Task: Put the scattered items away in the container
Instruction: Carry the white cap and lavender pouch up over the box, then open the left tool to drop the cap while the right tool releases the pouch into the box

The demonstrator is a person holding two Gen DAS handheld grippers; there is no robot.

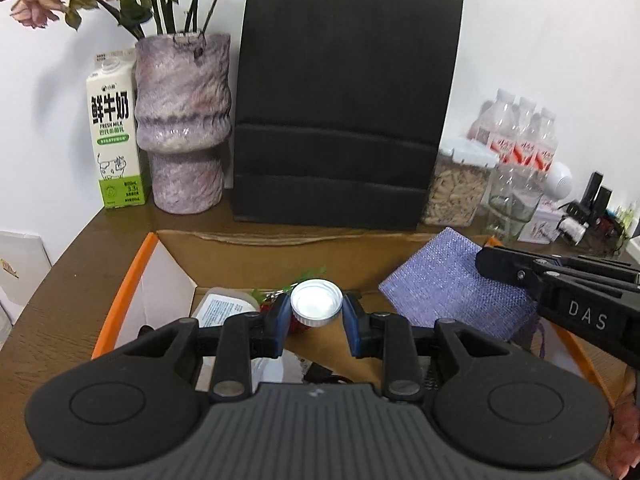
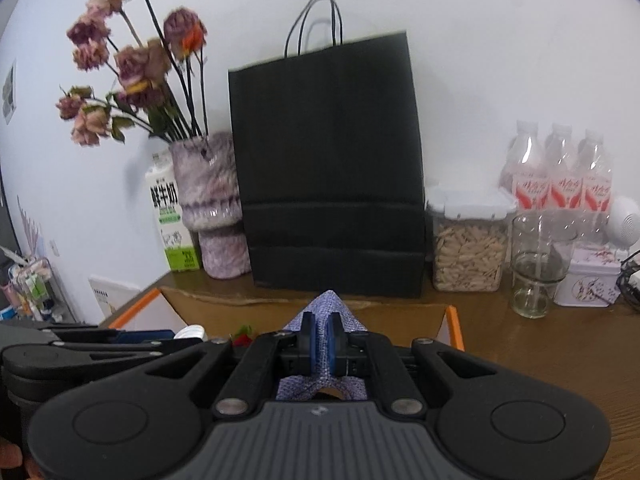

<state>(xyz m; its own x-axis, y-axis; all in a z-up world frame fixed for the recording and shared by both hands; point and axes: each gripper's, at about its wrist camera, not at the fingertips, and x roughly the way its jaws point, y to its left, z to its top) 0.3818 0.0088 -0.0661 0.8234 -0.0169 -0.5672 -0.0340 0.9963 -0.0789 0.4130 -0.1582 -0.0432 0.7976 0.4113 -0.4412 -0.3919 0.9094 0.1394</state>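
Note:
My left gripper is shut on a small round white-lidded jar and holds it over the open cardboard box with orange-edged flaps. Inside the box lie a white packet and a red item with green leaves. My right gripper is shut on a purple woven cloth pouch, held above the box's right side; the pouch also shows in the left wrist view, with the right gripper beside it.
Behind the box stand a black paper bag, a purple vase with dried flowers, a milk carton, a jar of nuts, a glass and several bottles. The wooden table ends at left.

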